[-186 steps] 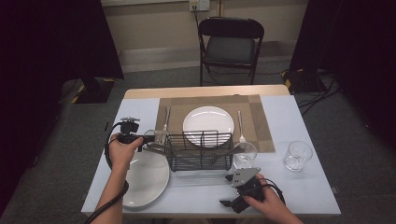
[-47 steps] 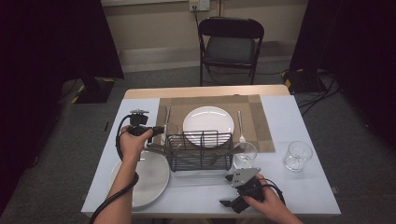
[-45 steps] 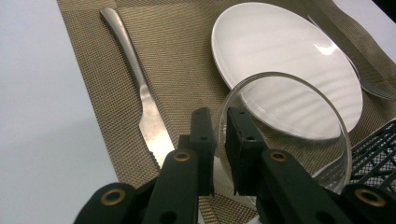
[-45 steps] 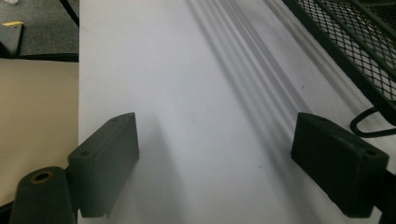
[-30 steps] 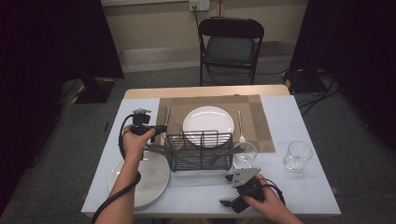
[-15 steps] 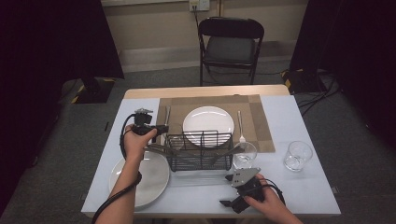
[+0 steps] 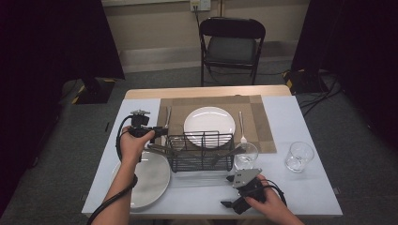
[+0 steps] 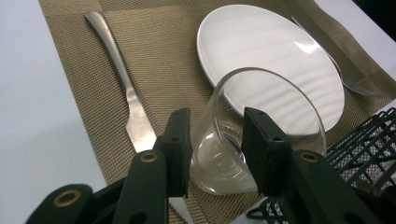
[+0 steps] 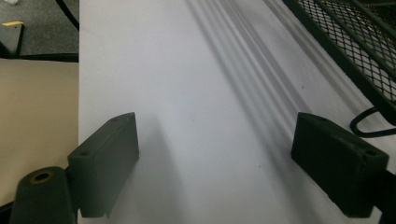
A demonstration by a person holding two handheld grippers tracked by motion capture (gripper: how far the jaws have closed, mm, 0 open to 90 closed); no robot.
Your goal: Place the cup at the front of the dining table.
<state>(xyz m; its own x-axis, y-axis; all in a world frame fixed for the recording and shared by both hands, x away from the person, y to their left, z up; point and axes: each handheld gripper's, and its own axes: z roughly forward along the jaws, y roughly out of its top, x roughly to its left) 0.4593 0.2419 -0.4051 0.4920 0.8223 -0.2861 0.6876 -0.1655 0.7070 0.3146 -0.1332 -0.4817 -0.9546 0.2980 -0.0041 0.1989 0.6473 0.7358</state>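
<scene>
My left gripper [image 8: 215,128] is shut on a clear drinking glass [image 8: 261,102], one jaw on each side of its wall. The glass hangs tilted just over the brown placemat [image 8: 159,60]. A table knife [image 8: 119,70] lies under and beyond it, and a white plate [image 8: 280,56] sits behind. In the high view the left gripper [image 7: 158,131] is at the left end of the black wire basket [image 7: 202,152]. My right gripper [image 7: 227,191] rests near the table's front edge. Its jaws stand wide open [image 9: 217,140] over bare white tabletop.
A large white plate [image 7: 150,180] lies at the front left. Two more glasses stand on the table, one [image 7: 246,154] by the basket's right end and one [image 7: 299,156] farther right. A fork [image 7: 241,126] lies right of the centre plate [image 7: 209,121]. A folding chair [image 7: 232,47] stands beyond the table.
Since six seconds ago my left gripper has moved right and a little away from the person, up to the basket's left end. In the last second it has barely shifted. The right gripper has not moved.
</scene>
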